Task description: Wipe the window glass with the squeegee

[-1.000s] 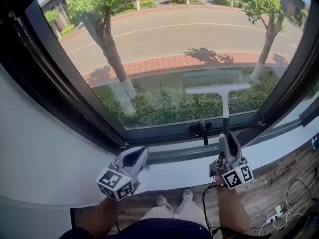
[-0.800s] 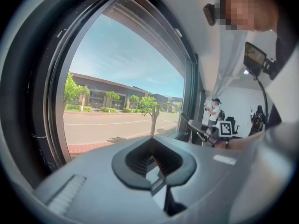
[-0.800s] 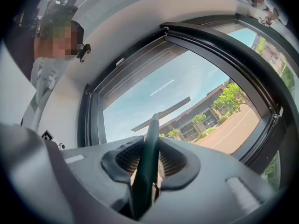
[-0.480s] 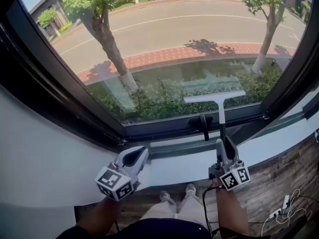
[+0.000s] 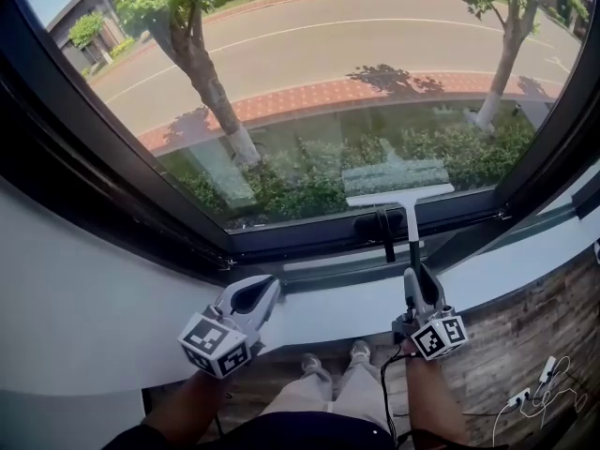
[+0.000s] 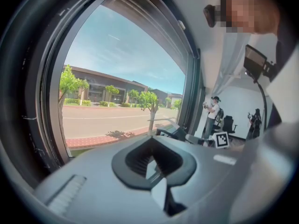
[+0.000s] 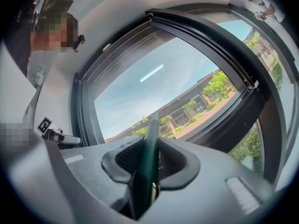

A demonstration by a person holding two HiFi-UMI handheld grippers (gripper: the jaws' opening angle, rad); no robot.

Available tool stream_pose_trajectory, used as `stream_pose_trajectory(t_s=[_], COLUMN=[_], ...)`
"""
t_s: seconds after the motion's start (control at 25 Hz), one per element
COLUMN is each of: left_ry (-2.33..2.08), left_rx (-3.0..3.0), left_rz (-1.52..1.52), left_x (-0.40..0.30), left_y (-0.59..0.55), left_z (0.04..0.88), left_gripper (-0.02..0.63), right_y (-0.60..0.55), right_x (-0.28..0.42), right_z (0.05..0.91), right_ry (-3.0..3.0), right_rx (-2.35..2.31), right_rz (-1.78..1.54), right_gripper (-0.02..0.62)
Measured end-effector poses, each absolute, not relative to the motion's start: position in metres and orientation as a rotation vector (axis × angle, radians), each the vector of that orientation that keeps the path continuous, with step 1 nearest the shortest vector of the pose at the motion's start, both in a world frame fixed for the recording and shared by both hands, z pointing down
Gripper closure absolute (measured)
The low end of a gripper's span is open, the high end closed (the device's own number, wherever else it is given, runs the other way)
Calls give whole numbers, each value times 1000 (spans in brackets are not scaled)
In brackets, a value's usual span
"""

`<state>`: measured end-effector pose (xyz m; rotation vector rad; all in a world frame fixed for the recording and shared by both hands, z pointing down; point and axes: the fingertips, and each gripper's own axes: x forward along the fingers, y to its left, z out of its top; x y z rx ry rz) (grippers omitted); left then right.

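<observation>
Right claw: closed on the squeegee. In the right gripper view the dark green shaft passes straight up between the two jaws, which clamp it from both sides.

Squeegee position: the white blade lies flat against the lower part of the window glass, just above the bottom rail of the window frame and right of centre. The blade sits nearly level, with its right end slightly higher. The shaft runs down from the middle of the blade, crosses the bottom rail and enters the right claw, which is held above the sill. The claw grips the lower end of the shaft, well apart from the blade.

Window handle: dark, mounted on the bottom rail, just beside the shaft on its left. Contact between the two cannot be determined.

Left claw: jaws together with nothing between them. It is held over the sill, well apart from the squeegee, on its left.

Cables lie on the wooden floor at lower right.
</observation>
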<state>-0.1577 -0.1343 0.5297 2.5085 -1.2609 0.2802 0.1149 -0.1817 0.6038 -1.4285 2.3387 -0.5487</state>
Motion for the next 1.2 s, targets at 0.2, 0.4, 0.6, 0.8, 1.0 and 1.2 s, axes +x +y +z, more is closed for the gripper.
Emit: stream_pose_trajectory(t_s=[0.2, 0.4, 0.6, 0.8, 1.0, 1.2], left_ry=[-1248, -1240, -1245, -1279, -1327, -1388], left_rx=[2502, 2503, 2498, 2515, 2589, 2611], left_rz=[283, 266, 232, 210, 122, 134], left_x=[-157, -155, -158, -170, -175, -189], left_y=[-135, -138, -142, -148, -176, -176], left_z=[533, 531, 523, 514, 477, 448], left_gripper=[601, 601, 601, 601, 601, 601], right_y=[-180, -181, -169, -160, -186, -180], right_x=[117, 121, 119, 98, 74, 44], right_z=[637, 632, 587, 513, 413, 304], right_ry=[2358, 2342, 2334, 2337, 2332, 2258], right_rx=[-1472, -1487, -1432, -1326, -1155, -1004], right_rz=[-700, -704, -562, -394, -169, 8], right_gripper=[492, 492, 491, 491, 491, 491])
